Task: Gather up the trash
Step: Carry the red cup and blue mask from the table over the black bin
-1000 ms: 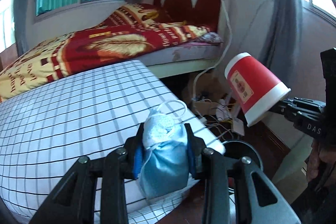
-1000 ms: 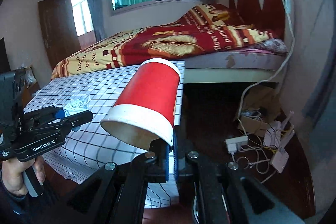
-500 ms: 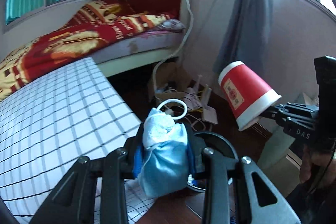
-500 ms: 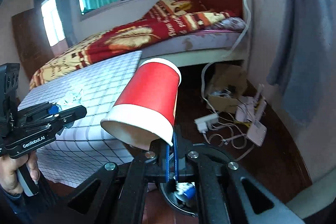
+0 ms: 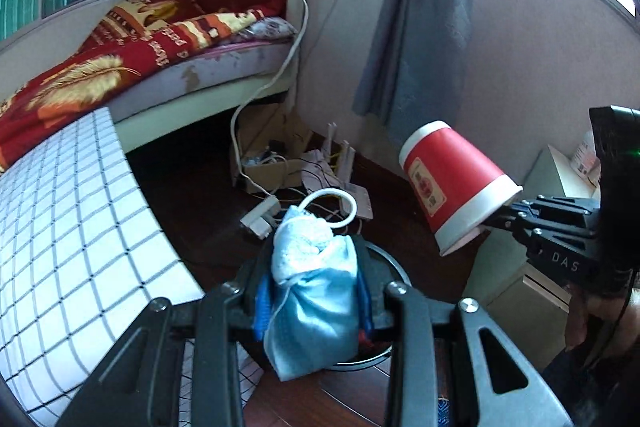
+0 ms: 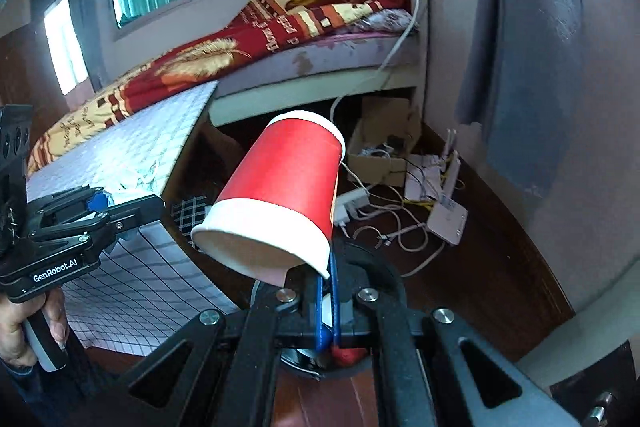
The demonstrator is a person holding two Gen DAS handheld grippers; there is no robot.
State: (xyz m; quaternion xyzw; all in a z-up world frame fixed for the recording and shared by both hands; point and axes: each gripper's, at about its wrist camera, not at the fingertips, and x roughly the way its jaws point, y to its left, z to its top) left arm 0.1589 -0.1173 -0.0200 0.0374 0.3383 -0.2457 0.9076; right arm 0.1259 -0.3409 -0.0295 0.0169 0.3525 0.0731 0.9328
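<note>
A: What does the left gripper (image 5: 314, 291) hold?
B: A crumpled blue face mask (image 5: 312, 303), pinched tight above the black bin (image 5: 394, 269).
A: And the right gripper (image 6: 328, 301)?
B: Clamped on a red paper cup's (image 6: 280, 195) rim, over the same bin (image 6: 376, 267).

Beyond your jaws, a bed (image 6: 304, 39) with red blanket meets the wall, grey curtain (image 5: 420, 19) right, dark wooden floor (image 6: 492, 259) below.

One red paper cup (image 6: 280, 195); one blue face mask (image 5: 312, 291); two hand-held grippers; one black bin (image 5: 384, 263); one bed (image 6: 280, 39).
</note>
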